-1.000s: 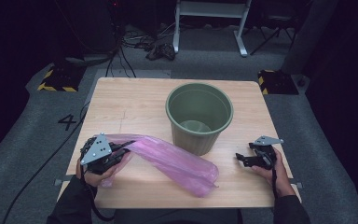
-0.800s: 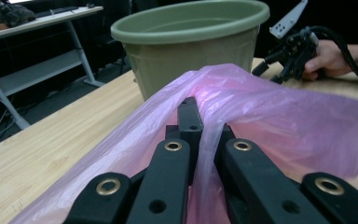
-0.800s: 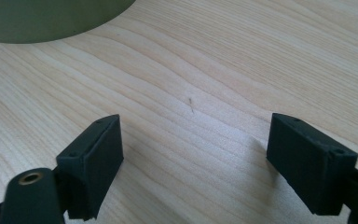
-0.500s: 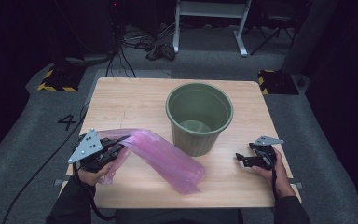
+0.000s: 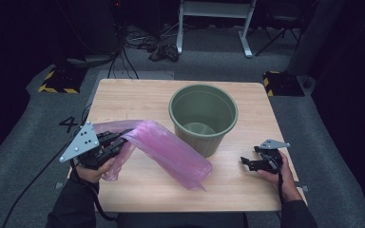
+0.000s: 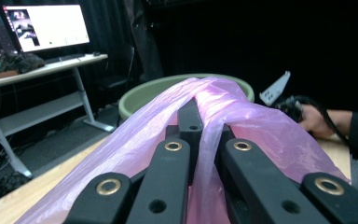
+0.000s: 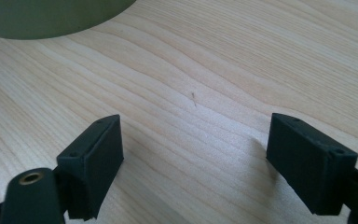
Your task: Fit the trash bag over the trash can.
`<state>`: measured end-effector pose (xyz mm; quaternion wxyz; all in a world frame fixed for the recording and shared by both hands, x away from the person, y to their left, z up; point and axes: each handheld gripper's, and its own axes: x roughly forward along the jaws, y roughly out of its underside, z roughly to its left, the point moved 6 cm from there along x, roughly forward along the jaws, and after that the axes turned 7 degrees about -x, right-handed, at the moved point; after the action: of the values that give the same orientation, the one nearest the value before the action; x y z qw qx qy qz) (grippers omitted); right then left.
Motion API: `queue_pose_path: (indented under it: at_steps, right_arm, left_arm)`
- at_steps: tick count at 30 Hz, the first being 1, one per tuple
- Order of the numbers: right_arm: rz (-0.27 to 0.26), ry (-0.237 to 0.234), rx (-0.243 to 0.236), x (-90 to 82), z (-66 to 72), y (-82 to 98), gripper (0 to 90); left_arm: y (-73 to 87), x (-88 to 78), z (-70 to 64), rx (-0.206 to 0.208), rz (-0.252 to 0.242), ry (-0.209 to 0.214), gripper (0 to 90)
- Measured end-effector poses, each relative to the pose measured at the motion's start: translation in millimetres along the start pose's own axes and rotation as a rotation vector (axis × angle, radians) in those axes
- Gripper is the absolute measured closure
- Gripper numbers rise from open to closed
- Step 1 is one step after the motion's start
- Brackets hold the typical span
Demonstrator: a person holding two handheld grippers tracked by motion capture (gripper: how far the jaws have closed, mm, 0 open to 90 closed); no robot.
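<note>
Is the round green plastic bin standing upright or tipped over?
Upright: the round green plastic bin stands on the wooden table, its open mouth facing up.

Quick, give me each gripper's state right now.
Left gripper: jaws shut on the pink plastic bag.
Right gripper: jaws open, nothing between them.

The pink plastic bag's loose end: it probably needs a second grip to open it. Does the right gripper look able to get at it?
Probably yes. The right gripper is open and holds nothing, and only bare wooden table lies between it and the pink plastic bag; the green plastic bin stands behind that path.
</note>
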<state>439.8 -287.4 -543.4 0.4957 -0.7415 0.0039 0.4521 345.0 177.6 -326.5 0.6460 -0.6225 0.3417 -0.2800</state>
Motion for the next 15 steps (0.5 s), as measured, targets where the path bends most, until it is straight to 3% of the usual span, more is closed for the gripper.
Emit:
queue_pose_path:
  at_steps: [8, 15]
  right_arm:
    - [0.0, 0.0, 0.0, 0.1, 0.1, -0.1, 18.6]
    - [-0.001, 0.0, 0.002, 0.1, 0.2, -0.2, 18.6]
  left_arm:
    - [-35.9, 7.8, 3.5, -0.004, -0.058, 0.001, 89.7]
    - [-64.2, 15.3, 4.0, 0.028, -0.095, -0.007, 89.7]
